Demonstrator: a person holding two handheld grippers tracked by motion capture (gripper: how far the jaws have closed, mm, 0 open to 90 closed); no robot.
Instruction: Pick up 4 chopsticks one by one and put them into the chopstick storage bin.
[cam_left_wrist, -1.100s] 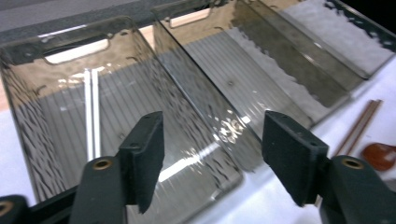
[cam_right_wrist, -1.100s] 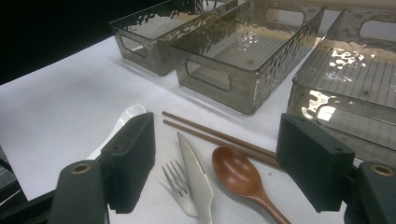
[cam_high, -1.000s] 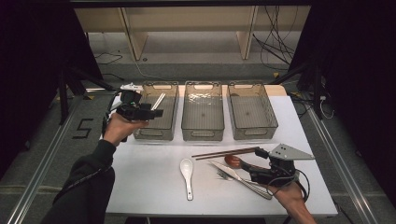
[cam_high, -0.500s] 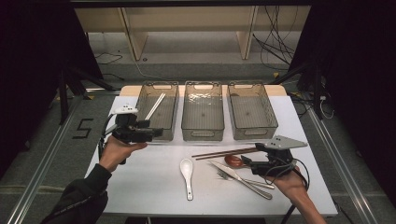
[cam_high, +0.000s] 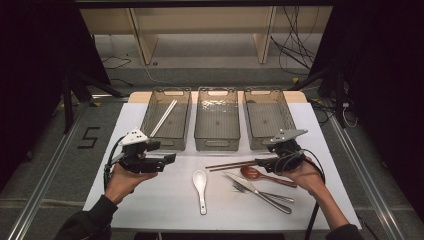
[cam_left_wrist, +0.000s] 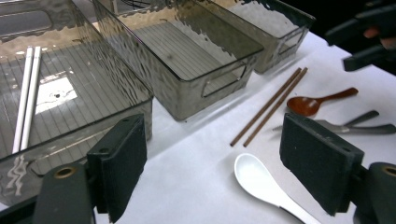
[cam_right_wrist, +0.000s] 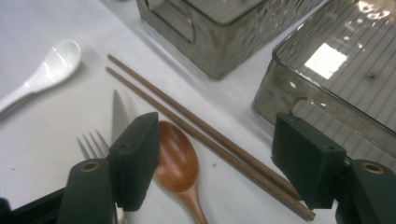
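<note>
Hovering wide, your right claw (cam_right_wrist: 212, 163) is closing slightly over brown chopsticks (cam_right_wrist: 201, 126) lying on the desk (cam_high: 165, 195); your left claw (cam_left_wrist: 210, 172), empty, is opening above the white spoon (cam_left_wrist: 266, 184).

We see fingers (cam_left_wrist: 119, 168) apart over the tabletop (cam_left_wrist: 196, 154); white spoon (cam_left_wrist: 261, 179) between; white chopsticks (cam_left_wrist: 27, 95) in nearest bin (cam_left_wrist: 126, 93).

Each hand carries a black two-jaw gripper: the left gripper (cam_high: 167, 158) and the right gripper (cam_high: 261, 161) both bear a pale grey three-cornered plate on top and trail a black cable. Their jaws are flat black rectangular pads (cam_left_wrist: 122, 163) on dark arms, each arm with a brass-coloured ringed hole. The person wears dark long sleeves (cam_high: 87, 222).
</note>
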